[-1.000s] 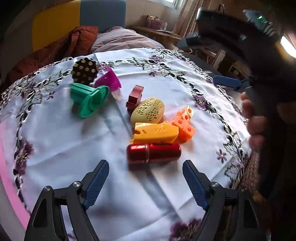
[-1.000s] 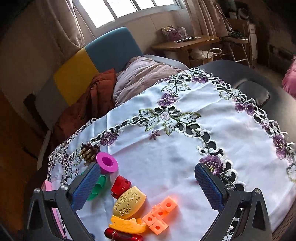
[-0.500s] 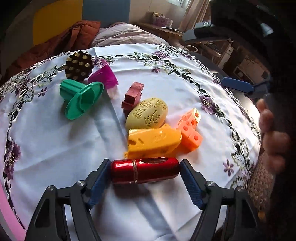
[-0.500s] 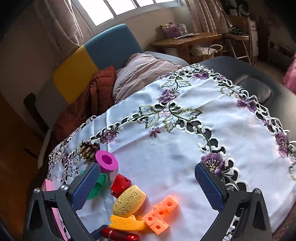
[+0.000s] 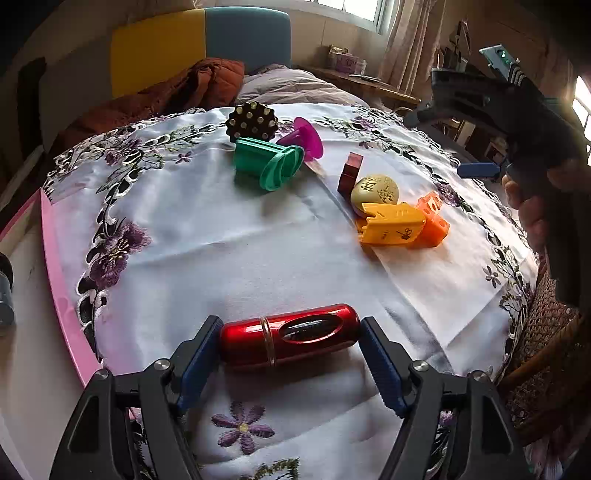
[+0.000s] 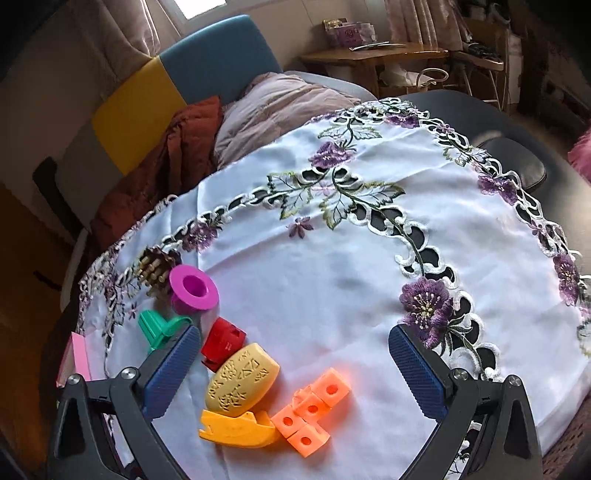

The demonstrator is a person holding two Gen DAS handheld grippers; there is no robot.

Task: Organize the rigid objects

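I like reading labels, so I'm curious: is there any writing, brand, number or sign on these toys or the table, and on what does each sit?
No text here can be read.
Red cylinder: a dark oval badge, too blurred to read.
Yellow-orange block: small dark marks, too small to read.
Yellow dome: cut-out patterns, not clearly letters.
Boxes on the far desk: a printed design, too small to read.
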